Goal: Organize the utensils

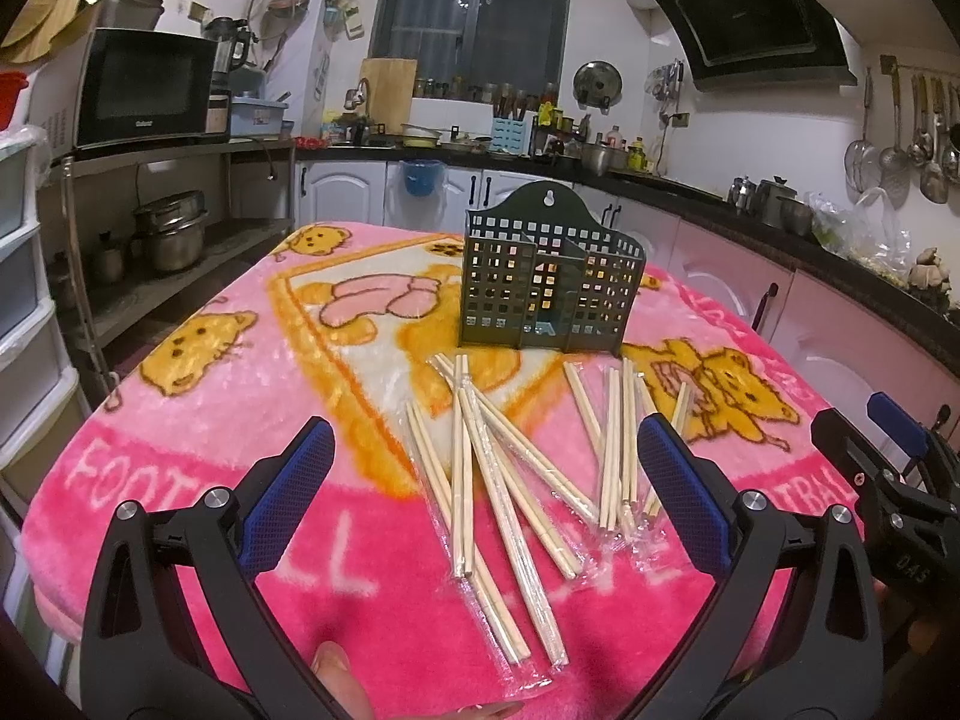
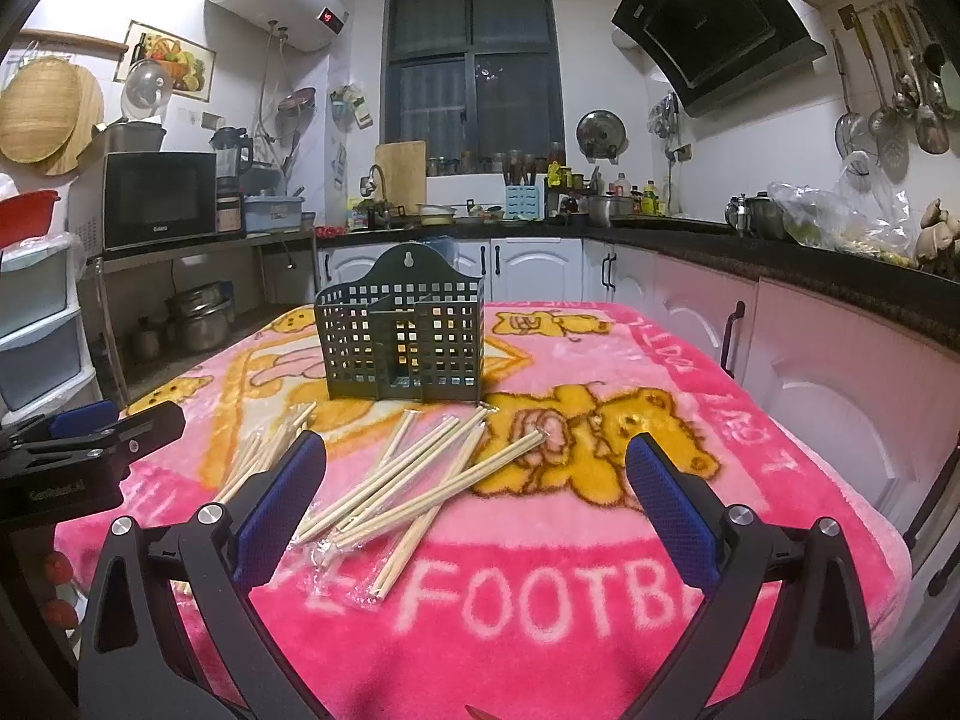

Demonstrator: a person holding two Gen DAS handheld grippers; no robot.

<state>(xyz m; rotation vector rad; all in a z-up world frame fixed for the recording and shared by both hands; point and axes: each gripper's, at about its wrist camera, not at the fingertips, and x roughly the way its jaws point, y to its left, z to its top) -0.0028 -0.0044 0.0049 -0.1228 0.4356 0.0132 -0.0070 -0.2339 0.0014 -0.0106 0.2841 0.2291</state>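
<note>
Several pairs of wooden chopsticks in clear wrappers (image 1: pixel 510 480) (image 2: pixel 414 486) lie scattered on the pink blanket. Behind them stands a dark green perforated utensil holder (image 1: pixel 549 285) (image 2: pixel 402 342), upright, with nothing showing inside it. My left gripper (image 1: pixel 486 468) hovers open above the near end of the chopstick pile, nothing between its blue pads. My right gripper (image 2: pixel 477 480) is open too, over the right part of the pile. Each gripper shows at the edge of the other's view: the right gripper (image 1: pixel 888 450), the left gripper (image 2: pixel 90 426).
The table is covered by a pink bear-print blanket (image 1: pixel 210 420) (image 2: pixel 600 570). Kitchen counters and pink cabinets (image 2: pixel 810 360) run along the right and back. A metal rack with pots (image 1: pixel 171 234) and white drawers (image 1: pixel 24 300) stand left. A fingertip (image 1: pixel 336 666) shows at the bottom.
</note>
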